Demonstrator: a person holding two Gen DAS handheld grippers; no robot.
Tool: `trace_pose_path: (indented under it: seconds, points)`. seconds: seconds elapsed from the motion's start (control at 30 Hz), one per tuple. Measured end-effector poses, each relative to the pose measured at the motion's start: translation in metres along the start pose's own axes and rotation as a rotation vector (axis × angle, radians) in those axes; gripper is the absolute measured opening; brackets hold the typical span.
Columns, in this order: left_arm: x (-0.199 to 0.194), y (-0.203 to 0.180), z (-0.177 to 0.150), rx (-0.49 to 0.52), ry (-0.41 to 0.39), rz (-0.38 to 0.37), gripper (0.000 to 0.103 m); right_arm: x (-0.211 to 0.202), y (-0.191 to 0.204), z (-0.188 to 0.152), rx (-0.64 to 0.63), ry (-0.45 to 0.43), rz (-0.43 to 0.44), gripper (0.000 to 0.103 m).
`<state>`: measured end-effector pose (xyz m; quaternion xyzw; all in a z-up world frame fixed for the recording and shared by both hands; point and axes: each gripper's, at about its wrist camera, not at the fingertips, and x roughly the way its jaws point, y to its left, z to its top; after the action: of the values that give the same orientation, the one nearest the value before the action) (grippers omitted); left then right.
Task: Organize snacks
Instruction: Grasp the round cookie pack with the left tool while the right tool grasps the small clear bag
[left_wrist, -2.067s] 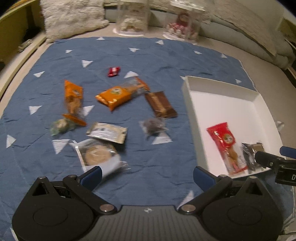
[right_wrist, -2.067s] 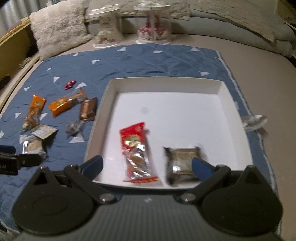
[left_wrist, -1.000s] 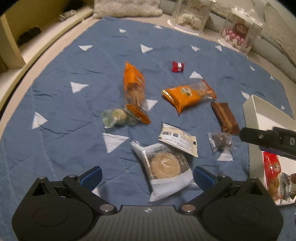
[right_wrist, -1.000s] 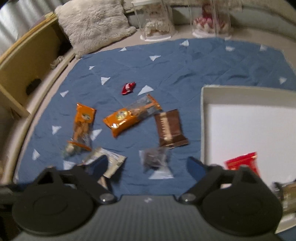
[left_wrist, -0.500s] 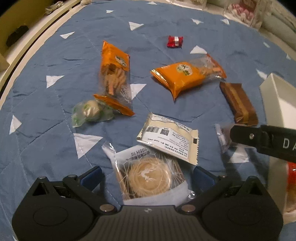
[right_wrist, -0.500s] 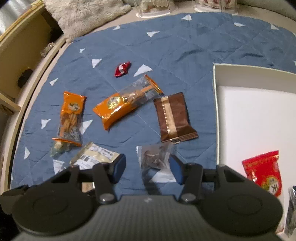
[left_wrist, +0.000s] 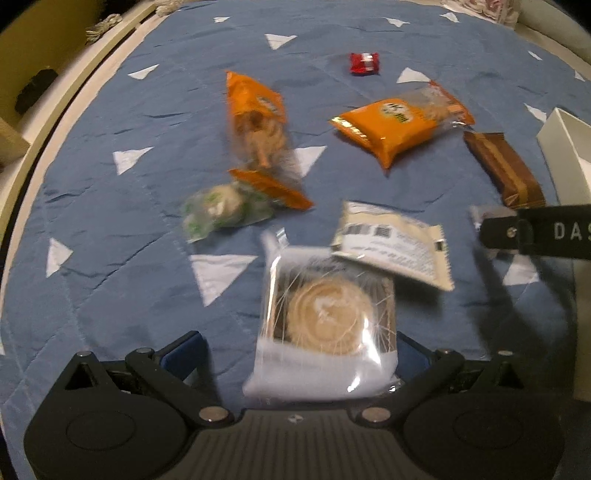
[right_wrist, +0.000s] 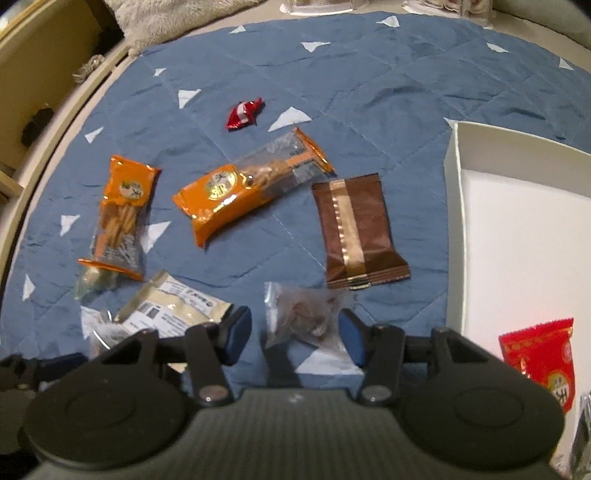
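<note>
Snacks lie scattered on a blue quilted mat (left_wrist: 110, 206). My left gripper (left_wrist: 299, 354) is open, its fingers on either side of a clear pack with a round pastry (left_wrist: 325, 317). My right gripper (right_wrist: 295, 336) is open, narrowed around a small clear bag of dark snack (right_wrist: 303, 314), not pinching it. Its finger shows at the right of the left wrist view (left_wrist: 535, 230). A white tray (right_wrist: 517, 236) at the right holds a red pack (right_wrist: 546, 354).
On the mat also lie a beige sachet (left_wrist: 395, 243), a brown bar (right_wrist: 354, 229), a large orange pack (right_wrist: 243, 188), a small orange pack (right_wrist: 122, 214), a green-wrapped sweet (left_wrist: 218, 210) and a red candy (right_wrist: 243, 112). A wooden ledge (right_wrist: 37, 74) borders the left.
Both grippers moved left from the tray and down toward the mat. The left closed in on the pastry pack. The right narrowed its fingers around the small dark bag.
</note>
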<state>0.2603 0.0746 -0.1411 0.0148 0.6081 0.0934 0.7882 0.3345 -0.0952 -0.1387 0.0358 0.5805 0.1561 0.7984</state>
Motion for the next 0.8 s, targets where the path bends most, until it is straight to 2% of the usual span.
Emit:
trace_pose_path:
  seconds: [0.27,0.43,0.63,0.73,0.8]
  points:
    - [-0.003,0.013,0.003,-0.032,-0.02,-0.016,0.103,0.002,-0.002,-0.001,0.013,-0.004,-0.023,0.05]
    - [-0.006,0.005,0.01,-0.016,-0.059,-0.04,0.103,0.003,-0.005,0.0,0.033,0.003,-0.007,0.052]
    - [-0.004,-0.005,0.013,0.01,-0.057,-0.092,0.102,0.003,-0.011,0.003,0.066,0.001,0.007,0.053]
    - [-0.005,-0.01,0.014,0.044,-0.064,-0.092,0.093,0.003,-0.011,0.004,0.053,0.001,0.004,0.053]
    - [-0.004,-0.012,0.013,0.057,-0.055,-0.084,0.082,0.003,-0.01,0.004,0.048,0.003,0.003,0.053]
